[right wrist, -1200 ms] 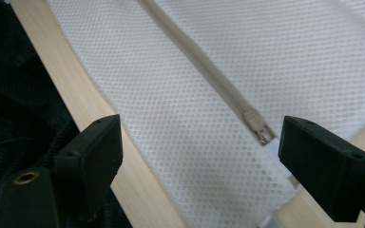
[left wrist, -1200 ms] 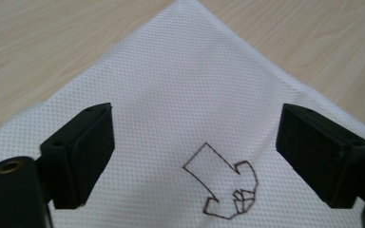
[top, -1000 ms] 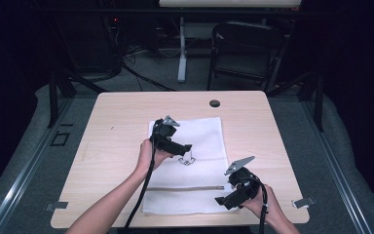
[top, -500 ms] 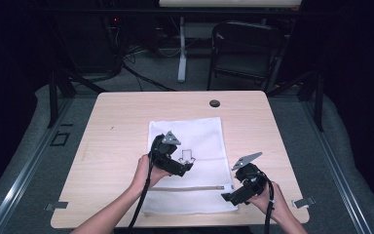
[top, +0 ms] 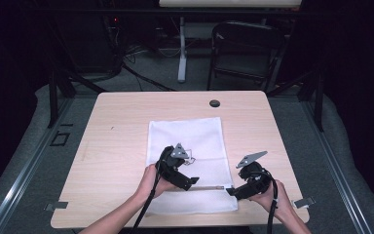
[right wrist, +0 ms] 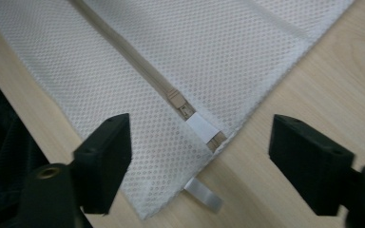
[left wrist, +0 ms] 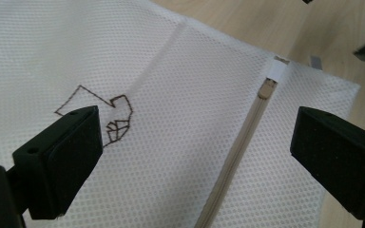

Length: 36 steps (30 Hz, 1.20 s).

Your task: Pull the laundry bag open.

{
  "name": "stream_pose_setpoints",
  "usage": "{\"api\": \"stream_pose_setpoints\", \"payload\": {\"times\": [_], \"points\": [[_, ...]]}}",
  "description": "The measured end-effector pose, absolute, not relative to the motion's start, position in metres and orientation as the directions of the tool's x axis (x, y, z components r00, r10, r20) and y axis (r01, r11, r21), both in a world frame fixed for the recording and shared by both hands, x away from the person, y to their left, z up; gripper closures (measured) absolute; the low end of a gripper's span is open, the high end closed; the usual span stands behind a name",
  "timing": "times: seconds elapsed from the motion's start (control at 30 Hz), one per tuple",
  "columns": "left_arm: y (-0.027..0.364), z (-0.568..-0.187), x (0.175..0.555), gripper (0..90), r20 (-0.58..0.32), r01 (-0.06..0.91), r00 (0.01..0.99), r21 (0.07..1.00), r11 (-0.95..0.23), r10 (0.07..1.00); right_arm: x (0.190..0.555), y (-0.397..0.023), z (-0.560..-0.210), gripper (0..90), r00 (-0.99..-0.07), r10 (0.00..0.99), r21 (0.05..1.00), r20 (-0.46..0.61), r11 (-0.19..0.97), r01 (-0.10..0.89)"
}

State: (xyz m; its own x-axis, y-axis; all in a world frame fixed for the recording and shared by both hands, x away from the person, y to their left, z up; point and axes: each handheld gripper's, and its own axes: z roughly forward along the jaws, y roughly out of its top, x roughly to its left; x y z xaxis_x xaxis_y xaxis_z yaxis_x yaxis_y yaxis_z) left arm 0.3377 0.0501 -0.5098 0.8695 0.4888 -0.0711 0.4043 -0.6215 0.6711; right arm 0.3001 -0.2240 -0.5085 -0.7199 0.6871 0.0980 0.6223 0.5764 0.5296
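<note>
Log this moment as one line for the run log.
left gripper: open above mesh bag | right gripper: open, jaws just closing, astride zipper end | nothing gripped | table

One white mesh bag [top: 191, 146] on one table [top: 117, 146], one zipper [left wrist: 240, 152] across it, one stitched logo [left wrist: 107, 114], two grippers, left [top: 191, 184] and right [top: 230, 191]

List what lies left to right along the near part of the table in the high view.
Bare table → left hand → left gripper over the mesh bag → zipper → right gripper at the bag's corner → right hand → bare table edge.
</note>
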Motion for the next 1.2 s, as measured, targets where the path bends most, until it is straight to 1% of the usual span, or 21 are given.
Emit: {"api": "stream_pose_setpoints", "payload": {"times": [0.03,0.07,0.17,0.2,0.23,0.27,0.37,0.43,0.5,0.57,0.6,0.63,0.67,0.7,0.77,0.8,0.87,0.93,1.07,1.17,1.2], "points": [[0.048,-0.511,0.337,3.7,-0.064,0.395,0.876,0.664,-0.634,0.479,0.301,-0.224,-0.509,32.7,-0.721,0.687,0.526,0.087,0.583,0.619],[0.046,-0.512,0.336,3.9,-0.059,0.386,0.881,0.663,-0.642,0.469,0.302,-0.224,-0.510,38.0,-0.721,0.688,0.526,0.084,0.584,0.618],[0.042,-0.515,0.334,6.7,-0.052,0.376,0.882,0.679,-0.631,0.469,0.303,-0.224,-0.514,55.3,-0.718,0.691,0.507,0.080,0.592,0.627],[0.040,-0.515,0.333,10.3,-0.053,0.370,0.884,0.689,-0.624,0.465,0.304,-0.224,-0.516,64.0,-0.718,0.691,0.494,0.083,0.597,0.632],[0.038,-0.515,0.333,13.2,-0.054,0.355,0.892,0.697,-0.623,0.449,0.304,-0.222,-0.519,69.3,-0.711,0.698,0.492,0.086,0.591,0.640],[0.036,-0.515,0.332,13.6,-0.036,0.337,0.898,0.697,-0.634,0.438,0.306,-0.222,-0.520,75.3,-0.710,0.700,0.476,0.079,0.599,0.644],[0.028,-0.517,0.330,15.4,-0.030,0.312,0.910,0.705,-0.637,0.413,0.310,-0.219,-0.526,85.8,-0.713,0.696,0.467,0.084,0.605,0.645],[0.023,-0.520,0.330,15.5,-0.025,0.298,0.919,0.699,-0.650,0.394,0.312,-0.218,-0.530,89.8,-0.708,0.699,0.469,0.105,0.592,0.655],[0.019,-0.523,0.330,15.8,-0.024,0.295,0.923,0.686,-0.665,0.384,0.315,-0.216,-0.534,90.0,-0.719,0.687,0.459,0.104,0.609,0.647],[0.016,-0.527,0.331,20.2,-0.028,0.294,0.926,0.679,-0.673,0.377,0.316,-0.214,-0.538,90.0,-0.728,0.681,0.439,0.083,0.630,0.640],[0.014,-0.529,0.331,21.5,-0.031,0.295,0.926,0.681,-0.670,0.376,0.316,-0.212,-0.541,90.0,-0.727,0.680,0.441,0.095,0.626,0.643],[0.013,-0.529,0.330,23.4,-0.023,0.292,0.926,0.676,-0.677,0.376,0.317,-0.212,-0.543,90.0,-0.729,0.679,0.440,0.084,0.631,0.639],[0.011,-0.531,0.330,24.8,-0.039,0.287,0.933,0.681,-0.673,0.358,0.318,-0.212,-0.544,90.0,-0.730,0.678,0.430,0.083,0.637,0.640],[0.009,-0.532,0.330,25.0,-0.033,0.280,0.935,0.678,-0.680,0.353,0.318,-0.212,-0.545,90.0,-0.729,0.679,0.429,0.085,0.636,0.642],[0.006,-0.534,0.329,28.6,-0.027,0.272,0.938,0.671,-0.690,0.345,0.319,-0.212,-0.547,90.0,-0.727,0.680,0.429,0.093,0.632,0.645],[0.004,-0.537,0.330,30.3,-0.037,0.267,0.943,0.678,-0.685,0.330,0.318,-0.211,-0.549,90.0,-0.718,0.689,0.445,0.100,0.614,0.652],[0.000,-0.540,0.330,33.2,-0.035,0.257,0.948,0.668,-0.698,0.315,0.319,-0.212,-0.549,90.0,-0.724,0.683,0.418,0.097,0.632,0.653],[-0.004,-0.544,0.330,37.4,-0.038,0.250,0.952,0.666,-0.703,0.303,0.320,-0.211,-0.551,90.0,-0.729,0.677,0.429,0.102,0.631,0.646],[-0.009,-0.550,0.332,43.3,-0.047,0.248,0.956,0.660,-0.709,0.291,0.320,-0.210,-0.552,90.0,-0.727,0.679,0.413,0.106,0.634,0.653],[-0.013,-0.554,0.334,49.9,-0.056,0.246,0.959,0.655,-0.715,0.278,0.320,-0.210,-0.553,90.0,-0.723,0.681,0.425,0.116,0.624,0.656],[-0.015,-0.554,0.334,51.4,-0.041,0.242,0.959,0.642,-0.727,0.282,0.321,-0.211,-0.553,90.0,-0.724,0.680,0.422,0.116,0.626,0.656]]}}
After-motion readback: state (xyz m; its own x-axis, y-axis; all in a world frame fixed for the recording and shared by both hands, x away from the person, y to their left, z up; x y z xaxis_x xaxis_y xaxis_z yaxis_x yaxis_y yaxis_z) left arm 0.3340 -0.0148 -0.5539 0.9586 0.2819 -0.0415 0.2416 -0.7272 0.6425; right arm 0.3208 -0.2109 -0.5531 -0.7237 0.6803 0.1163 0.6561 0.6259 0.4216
